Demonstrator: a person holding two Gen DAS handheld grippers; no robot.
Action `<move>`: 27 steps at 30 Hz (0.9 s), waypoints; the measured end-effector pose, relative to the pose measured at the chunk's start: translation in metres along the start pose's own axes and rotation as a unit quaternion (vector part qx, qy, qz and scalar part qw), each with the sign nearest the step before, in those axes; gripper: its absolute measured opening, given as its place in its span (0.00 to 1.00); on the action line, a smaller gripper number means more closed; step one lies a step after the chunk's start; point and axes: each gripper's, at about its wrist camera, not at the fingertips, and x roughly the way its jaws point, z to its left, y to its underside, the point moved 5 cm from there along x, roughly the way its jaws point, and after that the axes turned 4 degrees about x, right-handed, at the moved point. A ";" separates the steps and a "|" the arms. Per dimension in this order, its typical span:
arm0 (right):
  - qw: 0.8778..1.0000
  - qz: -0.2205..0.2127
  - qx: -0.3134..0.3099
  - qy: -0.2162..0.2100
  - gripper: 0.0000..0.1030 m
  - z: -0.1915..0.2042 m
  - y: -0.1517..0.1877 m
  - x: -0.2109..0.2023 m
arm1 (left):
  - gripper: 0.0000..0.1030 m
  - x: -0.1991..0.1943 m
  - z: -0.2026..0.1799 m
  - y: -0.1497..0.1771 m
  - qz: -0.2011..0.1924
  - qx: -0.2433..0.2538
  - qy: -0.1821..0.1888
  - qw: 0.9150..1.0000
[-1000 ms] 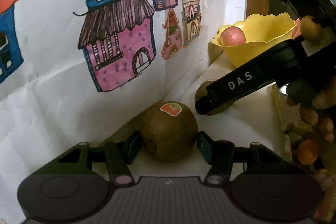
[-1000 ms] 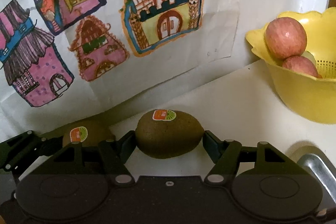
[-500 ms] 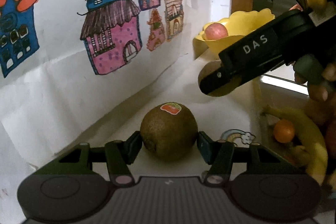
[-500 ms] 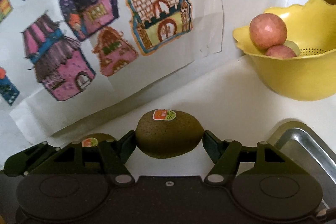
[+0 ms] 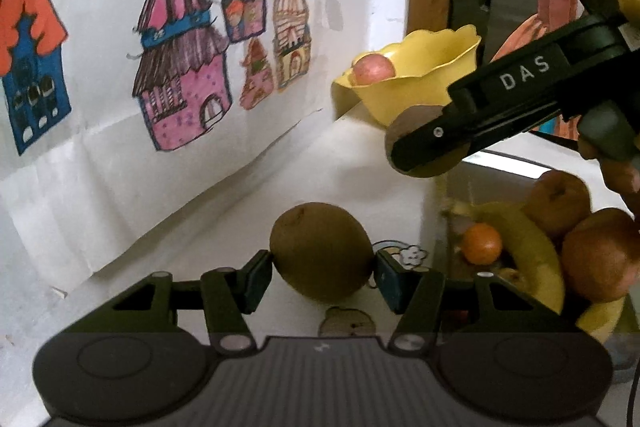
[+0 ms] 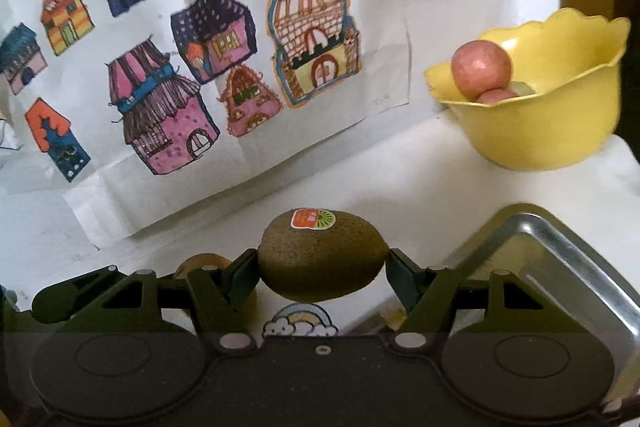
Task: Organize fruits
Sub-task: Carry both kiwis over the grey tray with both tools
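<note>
My left gripper (image 5: 322, 267) is shut on a brown kiwi (image 5: 320, 251), held above the white counter. My right gripper (image 6: 322, 267) is shut on a second kiwi (image 6: 320, 259) with a red and green sticker on top. In the left wrist view the right gripper's black arm marked DAS (image 5: 504, 107) crosses the upper right, its kiwi (image 5: 408, 123) partly hidden behind it. A yellow scalloped bowl (image 6: 560, 131) with pink apples (image 6: 480, 67) stands at the back right against the wall. In the right wrist view the left gripper's kiwi (image 6: 200, 263) peeks out at lower left.
A metal tray (image 6: 560, 243) lies on the counter at the right; in the left wrist view it holds a banana (image 5: 532, 247), a small orange (image 5: 482, 243) and brownish round fruits (image 5: 596, 259). A paper sheet of drawn houses (image 6: 200, 67) covers the wall. Rainbow sticker (image 6: 300, 323) on the counter.
Both grippers have risen and pulled back from the wall, each still holding its kiwi. The tray with its fruit has come into view. The left kiwi has turned, its sticker now out of sight.
</note>
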 end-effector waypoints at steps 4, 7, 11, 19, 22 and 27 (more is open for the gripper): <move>1.000 -0.011 0.004 0.009 0.68 -0.009 0.005 -0.020 | 0.39 -0.015 -0.014 -0.007 -0.030 0.016 0.005 0.999; 1.000 -0.014 0.009 0.018 0.68 -0.014 0.012 -0.033 | 0.28 -0.022 -0.027 -0.013 -0.041 0.039 0.006 0.998; 0.999 -0.013 0.018 0.025 0.68 -0.020 0.021 -0.043 | 0.33 -0.013 -0.032 -0.009 -0.026 0.041 -0.002 0.999; 0.999 -0.014 0.021 0.022 0.68 -0.025 0.031 -0.052 | 0.57 -0.012 -0.018 0.001 -0.031 0.030 0.012 0.999; 0.999 -0.013 0.023 0.020 0.68 -0.027 0.032 -0.051 | 0.63 -0.012 -0.017 0.004 -0.034 0.038 0.019 0.998; 0.999 -0.008 0.026 0.021 0.68 -0.031 0.034 -0.048 | 0.70 -0.005 -0.017 0.005 -0.026 0.043 0.031 0.998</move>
